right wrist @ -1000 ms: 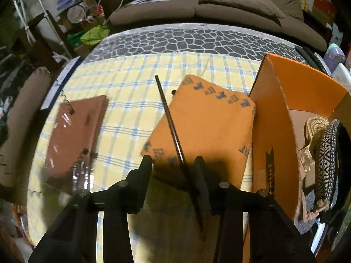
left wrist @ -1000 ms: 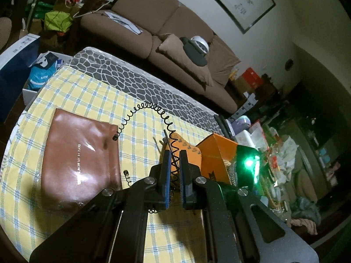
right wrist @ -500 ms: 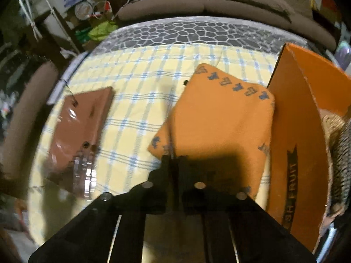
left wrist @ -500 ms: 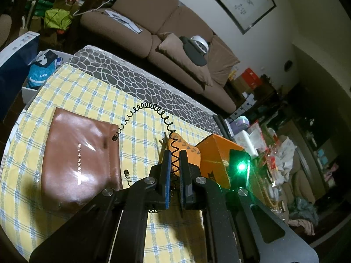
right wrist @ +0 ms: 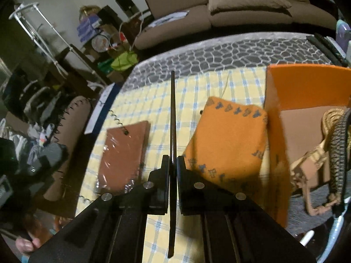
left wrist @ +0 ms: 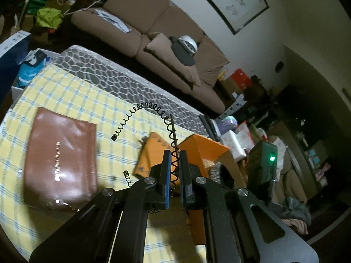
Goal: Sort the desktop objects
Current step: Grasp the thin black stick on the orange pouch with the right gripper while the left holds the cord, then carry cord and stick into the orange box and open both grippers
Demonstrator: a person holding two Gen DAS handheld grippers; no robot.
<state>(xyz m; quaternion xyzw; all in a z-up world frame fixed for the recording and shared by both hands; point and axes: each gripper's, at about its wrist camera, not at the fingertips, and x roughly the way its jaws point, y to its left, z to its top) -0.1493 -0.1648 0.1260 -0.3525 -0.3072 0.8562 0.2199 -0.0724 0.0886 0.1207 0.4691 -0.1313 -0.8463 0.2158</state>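
My left gripper (left wrist: 174, 153) is shut on a black coiled cord (left wrist: 140, 107) and holds it up over the yellow checked cloth (left wrist: 72, 100). My right gripper (right wrist: 173, 159) is shut on a thin dark stick (right wrist: 172, 109) that points away above the cloth. A brown leather pouch (left wrist: 59, 160) lies at the left; it also shows in the right wrist view (right wrist: 122, 155). An orange patterned pouch (right wrist: 228, 140) lies beside the orange box (right wrist: 307, 87).
The orange box holds woven straps (right wrist: 335, 144). A grey patterned mat (right wrist: 230, 52) covers the far side of the table. A brown sofa (left wrist: 153, 35) stands behind. Clutter (left wrist: 237, 140) crowds the right of the table.
My right gripper closed on the stick and lifted it off the orange pouch. My left gripper raised the coiled cord, whose free end now hangs in the air.
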